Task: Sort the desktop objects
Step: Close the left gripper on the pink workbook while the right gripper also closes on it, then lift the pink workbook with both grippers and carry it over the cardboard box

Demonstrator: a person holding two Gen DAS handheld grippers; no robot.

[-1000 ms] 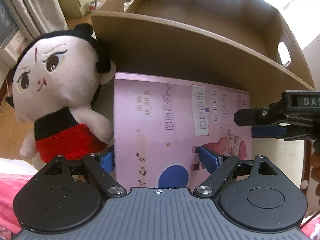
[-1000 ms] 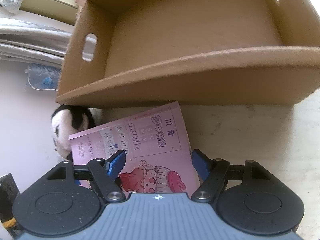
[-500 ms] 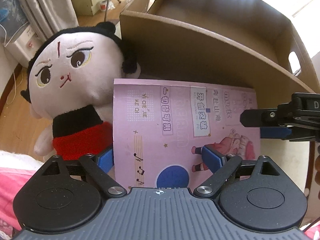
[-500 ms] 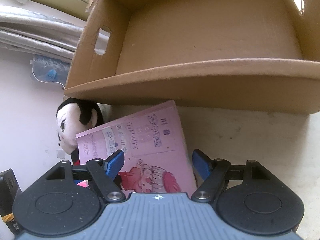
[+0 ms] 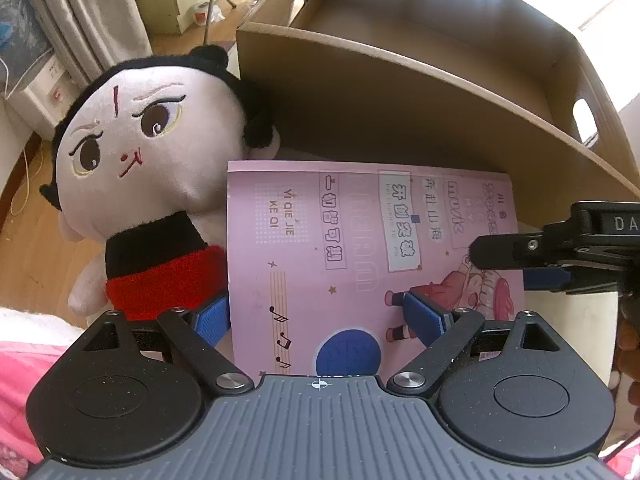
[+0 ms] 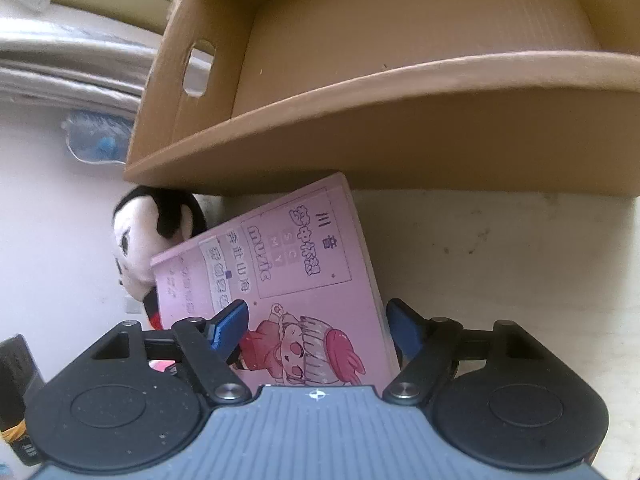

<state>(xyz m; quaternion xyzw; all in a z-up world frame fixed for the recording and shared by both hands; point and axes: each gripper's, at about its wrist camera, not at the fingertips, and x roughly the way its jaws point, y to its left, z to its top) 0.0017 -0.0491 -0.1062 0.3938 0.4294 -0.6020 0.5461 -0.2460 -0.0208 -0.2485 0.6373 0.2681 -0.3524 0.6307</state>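
Underneath, a pale speckled tabletop (image 6: 500, 264) carries an open brown cardboard box (image 5: 400, 92); wooden floor and grey curtains (image 5: 80, 20) lie beyond. Just before the box, a thin pink music booklet (image 5: 320, 248) half hides a red-and-black plush doll (image 5: 152, 168). Both grippers, left (image 5: 316, 320) and right (image 6: 316, 328), tilt steeply downward, jaws wide, straddling the booklet; whether their blue pads touch it is unclear.

Pale table (image 6: 500, 264) w/ cardboard box (image 6: 400, 132) at back; pink book (image 6: 304, 280) and plush doll (image 5: 152, 184) just in front of it.
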